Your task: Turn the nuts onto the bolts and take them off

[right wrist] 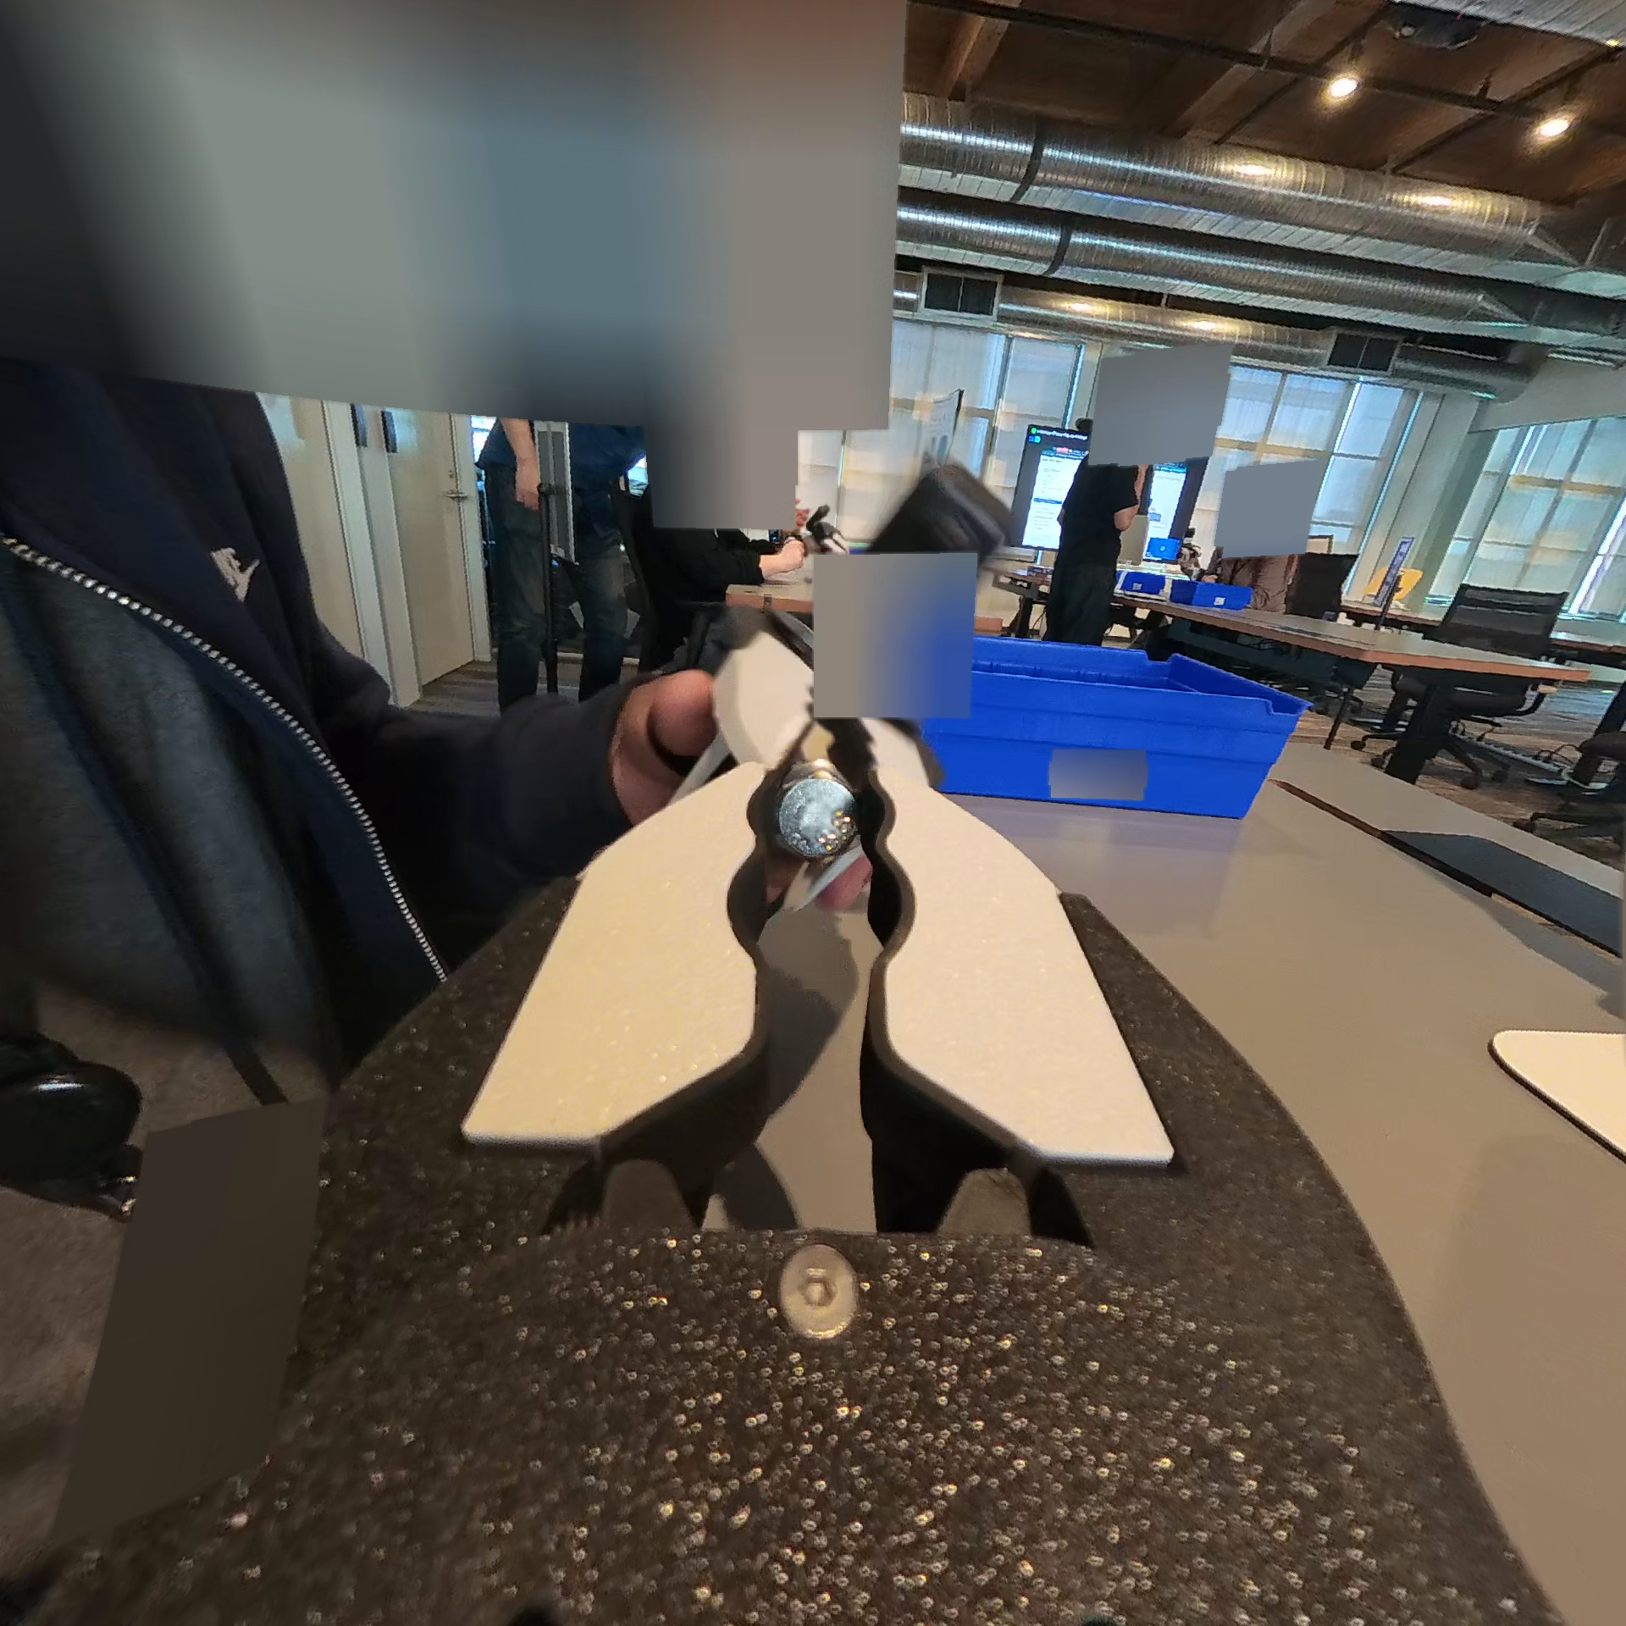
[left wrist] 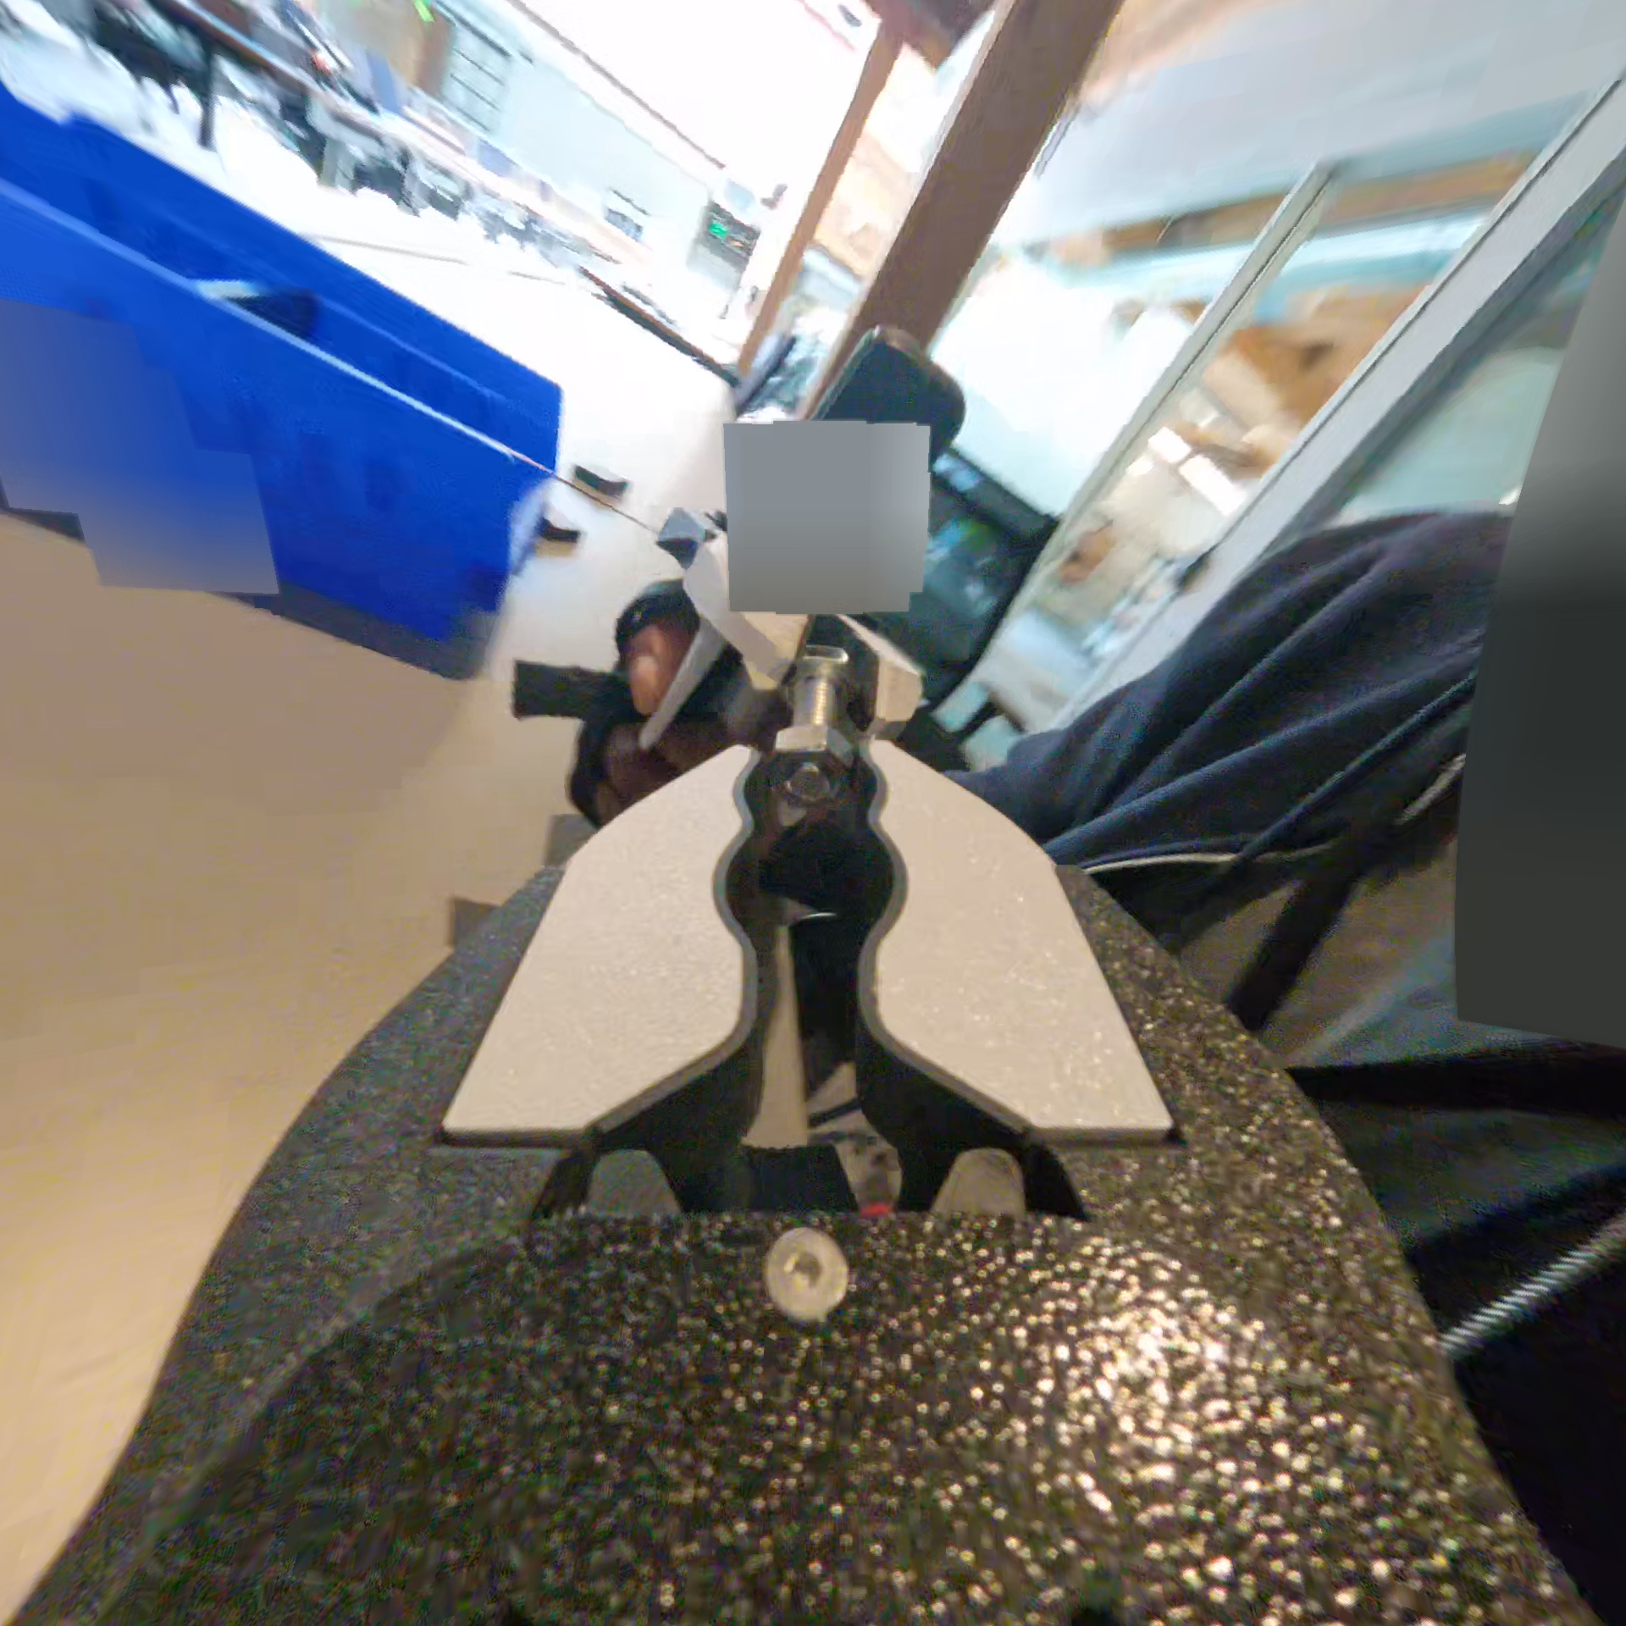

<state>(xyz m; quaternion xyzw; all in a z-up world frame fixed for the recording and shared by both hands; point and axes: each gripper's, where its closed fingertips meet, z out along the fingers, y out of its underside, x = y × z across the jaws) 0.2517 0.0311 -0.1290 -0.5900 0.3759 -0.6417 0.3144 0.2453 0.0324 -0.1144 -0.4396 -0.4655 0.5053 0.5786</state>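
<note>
In the left wrist view my left gripper (left wrist: 814,764) is shut on a steel hex nut (left wrist: 814,743). The nut sits on the threaded shank of a bolt (left wrist: 816,695) that points away from me. The right gripper's white fingers (left wrist: 739,638) clamp the bolt's far end, with a hand behind them. In the right wrist view my right gripper (right wrist: 816,796) is shut on the bolt's round head (right wrist: 814,818), seen end on. The left gripper's white fingers (right wrist: 757,695) meet it from beyond. Both grippers hold the bolt in the air above the table; the nut is hidden in this view.
A blue plastic bin (right wrist: 1100,713) stands on the grey table (right wrist: 1232,924) behind the grippers; it also shows in the left wrist view (left wrist: 352,422). A white pad (right wrist: 1566,1082) lies at the right edge. A person's dark jacket (right wrist: 220,704) is close on the left. Desks, chairs and people stand behind. Less than 4 cm separates the two grippers' tips.
</note>
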